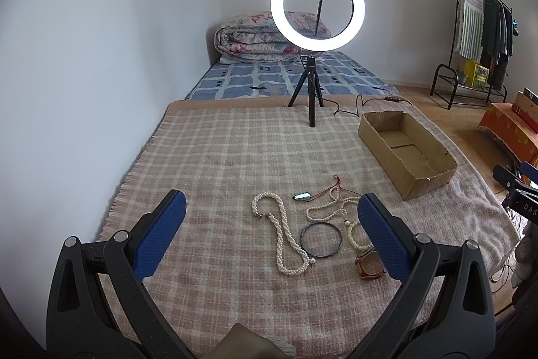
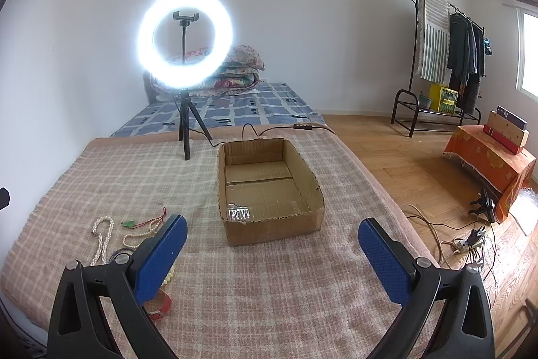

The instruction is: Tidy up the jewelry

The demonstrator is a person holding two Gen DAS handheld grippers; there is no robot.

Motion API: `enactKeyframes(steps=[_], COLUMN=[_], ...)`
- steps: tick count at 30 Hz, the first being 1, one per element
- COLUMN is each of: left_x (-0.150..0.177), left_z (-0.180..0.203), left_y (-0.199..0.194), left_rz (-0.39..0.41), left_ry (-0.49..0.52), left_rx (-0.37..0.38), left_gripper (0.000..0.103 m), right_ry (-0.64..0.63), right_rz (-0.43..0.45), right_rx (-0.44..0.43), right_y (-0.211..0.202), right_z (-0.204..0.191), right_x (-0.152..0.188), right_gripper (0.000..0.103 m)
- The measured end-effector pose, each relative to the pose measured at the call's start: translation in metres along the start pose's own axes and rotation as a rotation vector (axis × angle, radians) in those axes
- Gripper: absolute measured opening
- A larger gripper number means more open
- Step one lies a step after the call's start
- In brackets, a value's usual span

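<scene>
Both tongs released: the left gripper [image 1: 270, 224] hangs low in frame, jaws wide above a twisted pearl necklace [image 1: 280, 234] and blue bangle [image 1: 321, 239] spread loose on the checked blanket [image 1: 218, 157], likely laid out for picking; the right gripper [image 2: 272, 241], empty, faces the open cardboard box [image 2: 269, 224] at frame centre, seemingly the destination, ring light [image 2: 185, 37] beyond

a lit ring light [image 1: 317, 5] stands on a tripod [image 1: 307, 90] at the far edge of the checked blanket [image 1: 218, 157]. a folded quilt [image 1: 255, 37] lies behind it. a clothes rack [image 2: 447, 56] stands against the far wall.
</scene>
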State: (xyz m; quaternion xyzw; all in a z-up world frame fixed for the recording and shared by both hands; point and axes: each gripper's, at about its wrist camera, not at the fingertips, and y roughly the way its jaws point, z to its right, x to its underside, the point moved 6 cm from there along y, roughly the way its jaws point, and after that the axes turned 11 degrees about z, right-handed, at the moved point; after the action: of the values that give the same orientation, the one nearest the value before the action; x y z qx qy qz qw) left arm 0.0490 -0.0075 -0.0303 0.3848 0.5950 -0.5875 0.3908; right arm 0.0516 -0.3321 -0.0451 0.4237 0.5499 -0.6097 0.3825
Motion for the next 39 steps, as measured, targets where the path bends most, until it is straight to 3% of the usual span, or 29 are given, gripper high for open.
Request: enactKeyframes(steps=[39], left_x=[-0.0008], left_z=[0.0001], left_y=[-0.0018], left_rz=[0.004], left_ry=[-0.001], left_rx=[0.002], left_gripper=[0.103], right_ry=[0.005], right_rz=[-0.021], right_rx=[-0.003], right_y=[0.0026], right_z=[-0.001], right_x=[0.0025], right_gripper=[0.103])
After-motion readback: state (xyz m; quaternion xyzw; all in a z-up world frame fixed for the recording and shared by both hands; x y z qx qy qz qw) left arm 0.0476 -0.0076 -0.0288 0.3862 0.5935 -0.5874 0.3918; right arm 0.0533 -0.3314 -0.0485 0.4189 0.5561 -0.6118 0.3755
